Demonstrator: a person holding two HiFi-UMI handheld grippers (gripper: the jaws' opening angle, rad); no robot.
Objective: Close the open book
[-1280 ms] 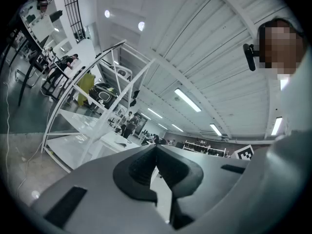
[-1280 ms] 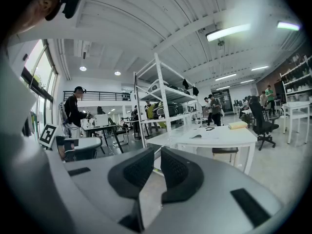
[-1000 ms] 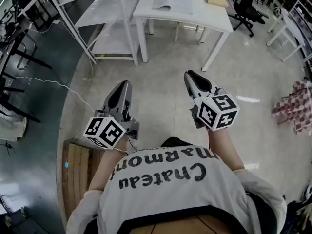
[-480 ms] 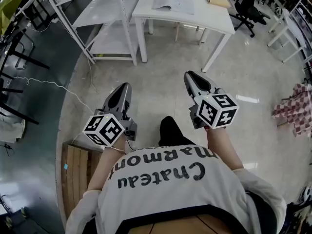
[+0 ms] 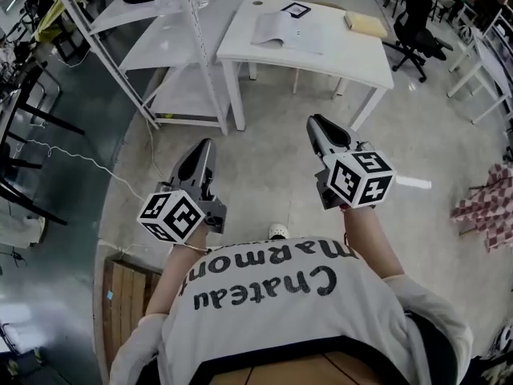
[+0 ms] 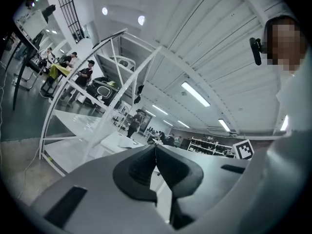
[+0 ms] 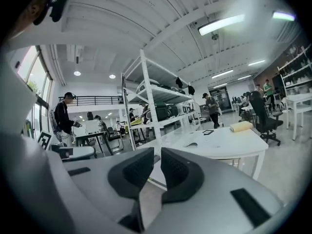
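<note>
The open book [image 5: 287, 32] lies pages up on the white table [image 5: 337, 50] at the top of the head view, well ahead of both grippers. In the right gripper view the open book [image 7: 194, 142] shows on the table [image 7: 234, 145] just beyond the jaws. My left gripper [image 5: 205, 144] is held over the floor, pointing level toward the shelf rack and table, its jaws closed tip to tip with nothing between them. My right gripper [image 5: 314, 122] is also over the floor short of the table, its jaws nearly together and empty.
On the table are a tan closed book [image 5: 361, 24] and a black framed marker card [image 5: 294, 10]. A white shelf rack [image 5: 172, 38] stands left of the table, an office chair [image 5: 417, 14] behind it. A wooden pallet [image 5: 128, 295], a floor cable [image 5: 80, 155], checkered cloth [image 5: 485, 203].
The person has stepped forward: the table and rack sit lower and larger in the head view. Both grippers rode along, still held out in front. Their jaws look unchanged.
</note>
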